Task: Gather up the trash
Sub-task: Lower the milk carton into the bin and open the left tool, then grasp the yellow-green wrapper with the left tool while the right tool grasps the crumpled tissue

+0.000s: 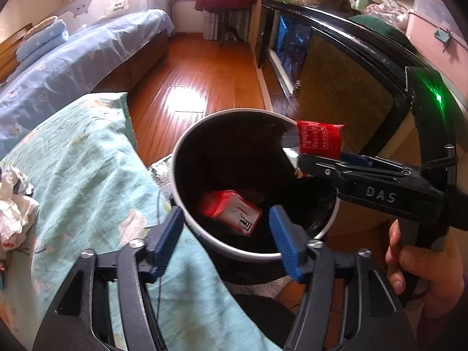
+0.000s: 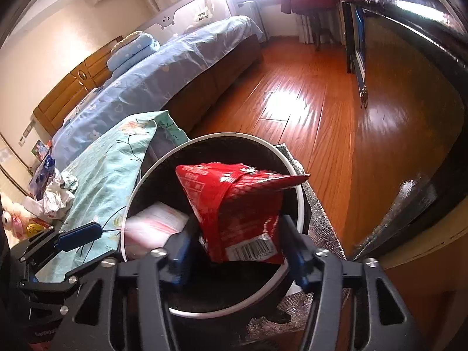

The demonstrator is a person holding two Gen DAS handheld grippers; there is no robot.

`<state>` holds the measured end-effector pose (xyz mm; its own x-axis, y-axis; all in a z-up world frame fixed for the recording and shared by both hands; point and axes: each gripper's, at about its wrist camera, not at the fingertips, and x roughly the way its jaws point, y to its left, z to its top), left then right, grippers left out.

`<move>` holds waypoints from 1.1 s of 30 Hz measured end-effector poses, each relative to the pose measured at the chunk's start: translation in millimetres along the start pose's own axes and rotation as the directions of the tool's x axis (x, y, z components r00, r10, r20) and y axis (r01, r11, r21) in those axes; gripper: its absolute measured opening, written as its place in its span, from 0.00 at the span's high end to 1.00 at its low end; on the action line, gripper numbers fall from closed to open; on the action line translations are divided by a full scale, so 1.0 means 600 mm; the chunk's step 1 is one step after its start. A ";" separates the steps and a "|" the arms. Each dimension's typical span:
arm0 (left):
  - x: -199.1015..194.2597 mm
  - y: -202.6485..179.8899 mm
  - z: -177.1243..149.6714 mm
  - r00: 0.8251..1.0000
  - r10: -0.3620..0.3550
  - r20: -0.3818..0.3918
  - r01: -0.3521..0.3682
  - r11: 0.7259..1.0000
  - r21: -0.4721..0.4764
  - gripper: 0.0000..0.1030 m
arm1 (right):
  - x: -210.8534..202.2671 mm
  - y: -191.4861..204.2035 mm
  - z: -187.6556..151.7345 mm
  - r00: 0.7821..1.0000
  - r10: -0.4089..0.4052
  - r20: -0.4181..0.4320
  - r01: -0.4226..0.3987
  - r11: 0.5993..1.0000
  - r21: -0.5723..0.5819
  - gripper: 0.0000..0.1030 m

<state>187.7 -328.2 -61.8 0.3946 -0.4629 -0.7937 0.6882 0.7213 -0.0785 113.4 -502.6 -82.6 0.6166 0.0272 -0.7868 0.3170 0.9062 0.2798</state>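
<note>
A round trash bin [image 1: 187,222] with a white rim and black liner stands by the bed; it also shows in the right wrist view [image 2: 301,204]. A red-and-white wrapper [image 1: 234,212] lies inside it. My left gripper [image 1: 225,228] is open and empty over the bin's near rim. My right gripper [image 2: 237,248] has its jaws spread, with a red snack packet [image 2: 234,207] between them over the bin; the left wrist view shows the packet [image 1: 320,140] at the right gripper's tips [image 1: 304,161]. Whether the pads still touch the packet is unclear.
Crumpled white paper [image 1: 14,204] lies on the teal floral bedcover [image 1: 87,175] at left; it also shows in the right wrist view [image 2: 58,196]. A dark cabinet [image 1: 345,93] stands right of the bin. A blue bed [image 1: 73,64] and wooden floor [image 1: 204,73] lie beyond.
</note>
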 end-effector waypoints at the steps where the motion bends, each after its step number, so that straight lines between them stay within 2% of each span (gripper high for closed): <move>1: -0.004 0.004 -0.002 1.000 0.001 0.006 -0.001 1.000 -0.011 0.37 | 0.000 0.000 0.000 1.000 0.004 0.002 -0.004 1.000 0.005 0.34; 11: -0.057 0.064 -0.066 0.997 0.060 0.046 -0.053 0.987 -0.149 0.33 | -0.014 0.029 -0.008 1.000 0.018 0.023 -0.018 1.000 -0.025 0.26; 16: -0.085 0.099 -0.111 0.993 0.108 0.056 -0.092 0.968 -0.235 0.32 | -0.026 0.060 -0.012 0.999 0.036 0.037 -0.034 0.998 -0.051 0.26; 24: -0.131 0.177 -0.172 0.981 0.184 0.059 -0.149 0.915 -0.375 0.32 | -0.037 0.136 -0.026 0.994 0.104 0.032 -0.100 0.988 -0.114 0.25; 33: -0.180 0.255 -0.232 0.961 0.274 0.046 -0.214 0.836 -0.504 0.31 | -0.020 0.237 -0.056 0.982 0.190 -0.020 -0.190 0.962 -0.195 0.22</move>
<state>165.7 -96.1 -71.8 0.5953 -0.2710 -0.7565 0.1840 0.9624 -0.1999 126.8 -359.6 -52.1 0.6510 0.2076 -0.7301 0.0473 0.9489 0.3120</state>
